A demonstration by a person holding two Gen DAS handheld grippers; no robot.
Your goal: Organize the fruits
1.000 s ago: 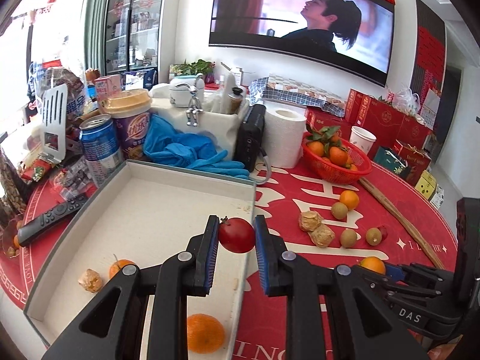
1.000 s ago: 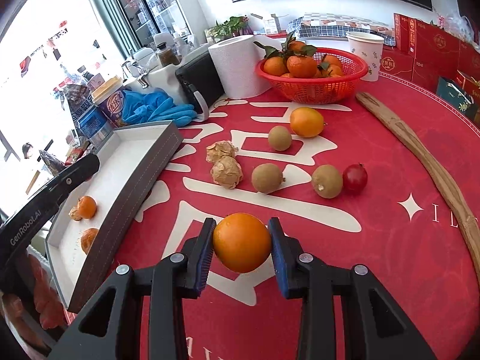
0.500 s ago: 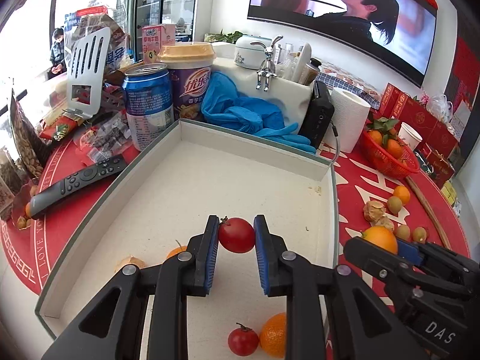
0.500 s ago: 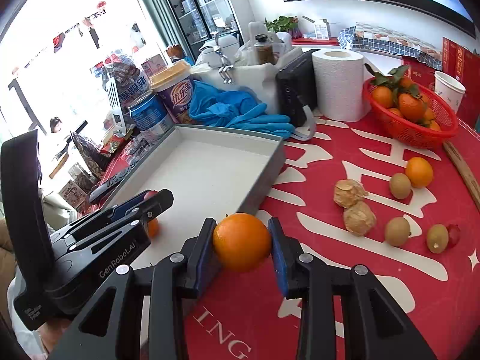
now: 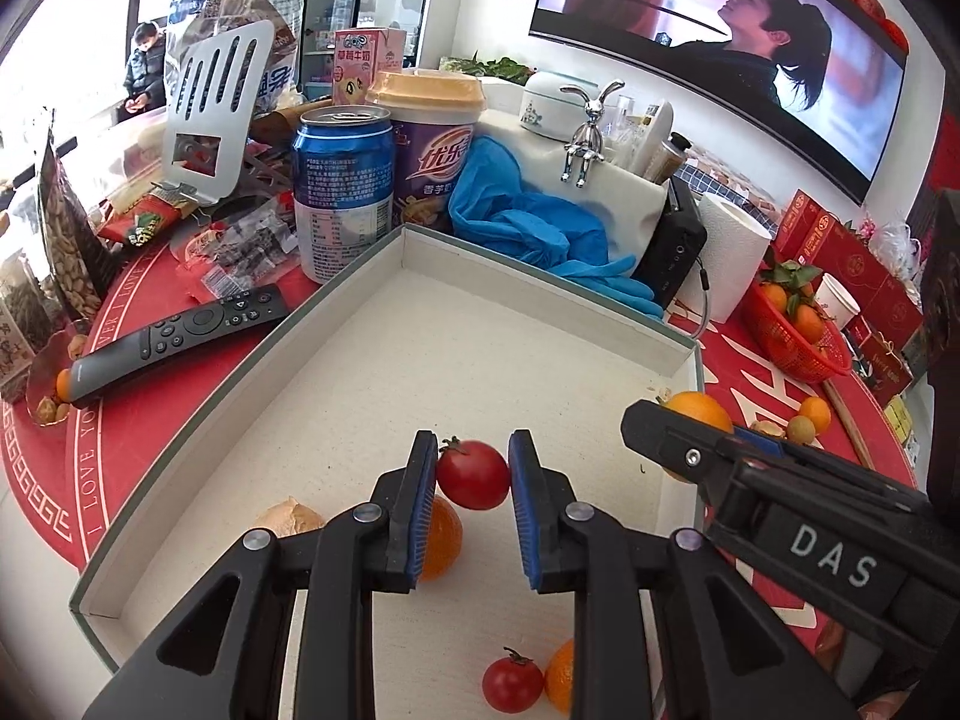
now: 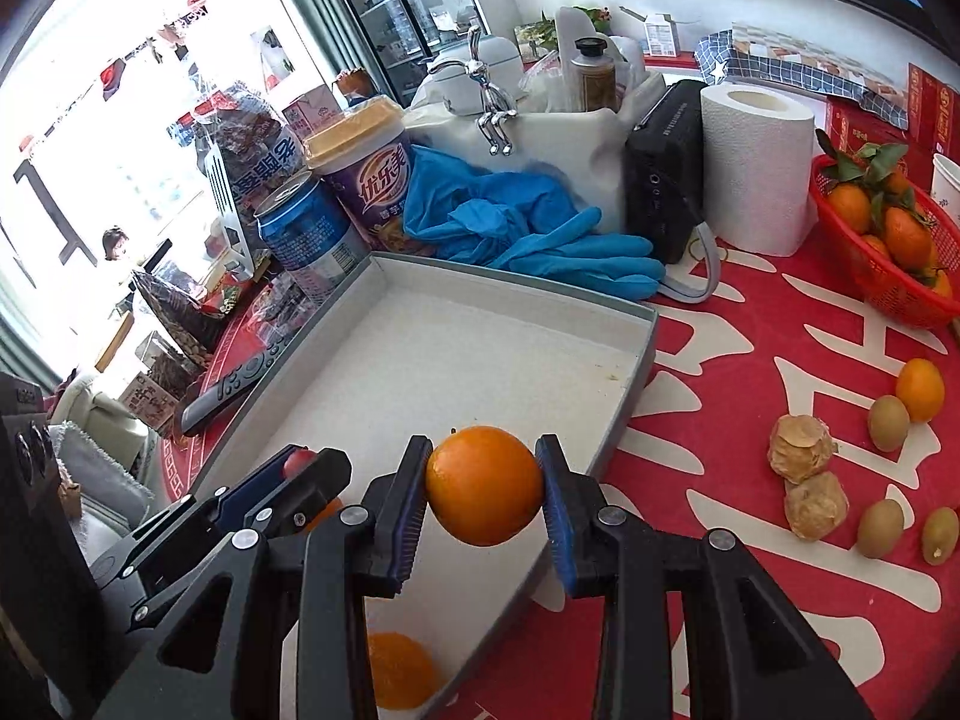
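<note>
My left gripper (image 5: 473,475) is shut on a red cherry tomato (image 5: 474,474) and holds it above the white tray (image 5: 420,252). In the tray lie an orange (image 5: 443,537), a husked fruit (image 5: 291,517), a second tomato (image 5: 513,684) and another orange (image 5: 561,684). My right gripper (image 6: 485,493) is shut on an orange (image 6: 485,493) over the tray's right rim (image 6: 636,360); it also shows in the left wrist view (image 5: 699,414). Loose kiwis (image 6: 888,423), an orange (image 6: 920,381) and husked fruits (image 6: 801,450) lie on the red cloth.
A red basket of tangerines (image 6: 882,240) stands at the far right. Blue gloves (image 5: 516,222), a blue can (image 5: 343,192), a purple cup (image 5: 429,138), a black radio (image 6: 663,180) and a paper roll (image 6: 756,162) crowd the tray's far side. A remote (image 5: 174,336) lies to its left.
Both grippers have moved left over the tray with their fruits still held. The left gripper is lower and deeper into the tray; the right gripper has reached the tray's right rim.
</note>
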